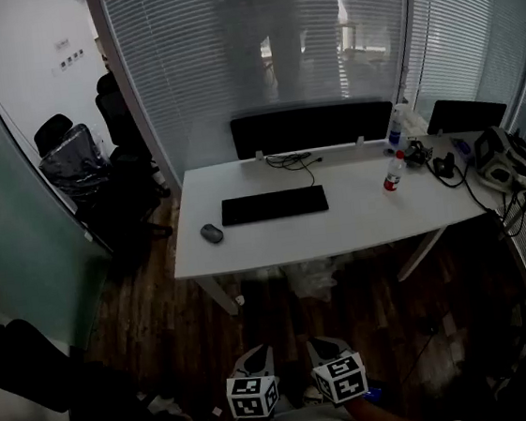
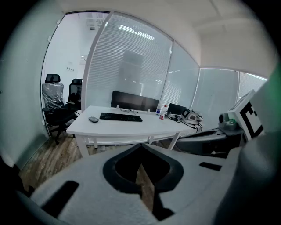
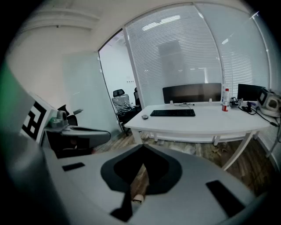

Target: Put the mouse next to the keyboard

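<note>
Item, task object: computer mouse [image 1: 212,233], small, dark and rounded, lying on the white desk [image 1: 341,229] toward its front left corner, to the left of the black keyboard [image 1: 274,204] and a little apart from it. I can make out no cable on it. Judged handling: light, with a hard smooth shell, and the domed top is likely to slip under the pads. I would take it low across its two long sides, near the middle, with gentle pressure to keep off the buttons. Item, left gripper [image 1: 256,355]: held low near my body, well short of the desk, jaws brought together with nothing between them. Item, right gripper [image 1: 324,345]: beside the left one, likewise clenched and empty, only floor showing through the slit. Also on the desk: a monitor [image 1: 312,127] at the back edge and a red-capped bottle [image 1: 393,171] to the right of the keyboard
</note>
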Action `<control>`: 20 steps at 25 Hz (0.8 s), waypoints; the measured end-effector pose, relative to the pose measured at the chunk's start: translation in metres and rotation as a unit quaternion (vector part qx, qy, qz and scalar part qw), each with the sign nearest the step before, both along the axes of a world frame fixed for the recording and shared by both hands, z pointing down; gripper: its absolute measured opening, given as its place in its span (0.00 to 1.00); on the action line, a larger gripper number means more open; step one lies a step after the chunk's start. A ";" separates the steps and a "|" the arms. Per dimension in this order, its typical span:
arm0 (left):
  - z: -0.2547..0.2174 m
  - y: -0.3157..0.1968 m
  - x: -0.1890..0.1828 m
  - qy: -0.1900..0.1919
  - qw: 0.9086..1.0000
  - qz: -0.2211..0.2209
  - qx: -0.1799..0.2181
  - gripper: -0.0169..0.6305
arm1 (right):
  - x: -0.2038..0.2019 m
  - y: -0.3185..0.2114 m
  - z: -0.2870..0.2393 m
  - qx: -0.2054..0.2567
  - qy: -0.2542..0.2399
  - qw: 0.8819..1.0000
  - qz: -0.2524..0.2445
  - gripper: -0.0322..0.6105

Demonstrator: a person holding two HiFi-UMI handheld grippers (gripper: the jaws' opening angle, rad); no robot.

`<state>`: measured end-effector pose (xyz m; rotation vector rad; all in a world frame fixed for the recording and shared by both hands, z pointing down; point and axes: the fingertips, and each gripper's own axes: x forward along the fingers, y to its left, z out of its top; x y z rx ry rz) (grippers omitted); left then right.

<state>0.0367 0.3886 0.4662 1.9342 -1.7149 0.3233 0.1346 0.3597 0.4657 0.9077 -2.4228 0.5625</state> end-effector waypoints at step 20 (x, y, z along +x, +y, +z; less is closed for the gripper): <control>0.009 -0.209 -0.142 0.004 1.000 0.017 0.006 0.02 | -0.126 -0.190 0.005 0.012 0.007 0.999 0.032 0.06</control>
